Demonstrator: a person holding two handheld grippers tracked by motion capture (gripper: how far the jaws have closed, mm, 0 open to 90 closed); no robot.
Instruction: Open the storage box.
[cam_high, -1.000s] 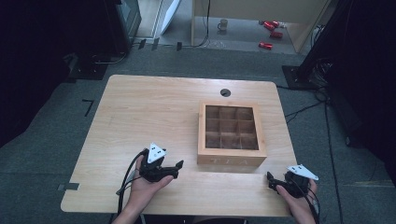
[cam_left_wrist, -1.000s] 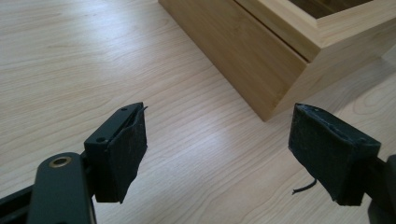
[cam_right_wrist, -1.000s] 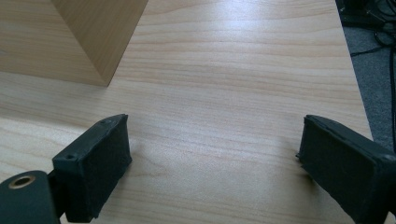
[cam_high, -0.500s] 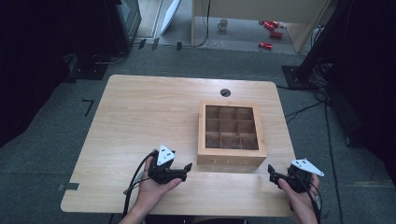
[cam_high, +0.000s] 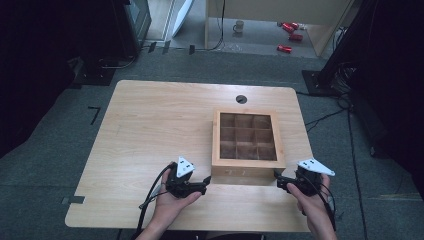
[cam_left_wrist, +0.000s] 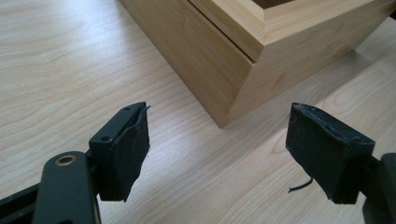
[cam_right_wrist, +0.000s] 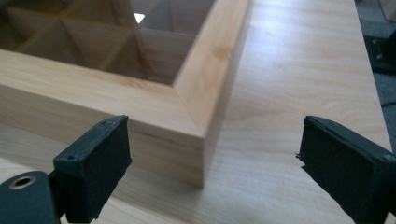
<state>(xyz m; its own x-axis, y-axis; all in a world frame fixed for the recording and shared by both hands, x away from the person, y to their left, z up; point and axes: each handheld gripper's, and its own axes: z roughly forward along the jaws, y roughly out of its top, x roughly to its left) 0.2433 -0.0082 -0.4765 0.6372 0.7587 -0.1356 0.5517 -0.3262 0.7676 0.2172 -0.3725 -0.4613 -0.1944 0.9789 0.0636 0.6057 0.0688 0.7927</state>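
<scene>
A wooden box (cam_high: 248, 140) with a glass-panelled lid over a grid of compartments sits right of the table's middle. My left gripper (cam_high: 205, 183) is open just off the box's near left corner (cam_left_wrist: 224, 122), jaws wide apart and empty (cam_left_wrist: 217, 149). At the near right corner (cam_right_wrist: 198, 135) my right gripper (cam_high: 278, 180) is open too, with that corner lying between its spread jaws (cam_right_wrist: 212, 172) without touching them. Both hands come in from the table's front edge.
The light wooden table (cam_high: 150, 130) has a round cable hole (cam_high: 241, 99) behind the box. Dark stands and cables ring the table on the grey floor. Red cans (cam_high: 287, 35) and a mug (cam_high: 239, 26) lie far back.
Both grippers have moved in toward the box's near corners: the left one rightward and forward, the right one leftward. The box has not moved.
</scene>
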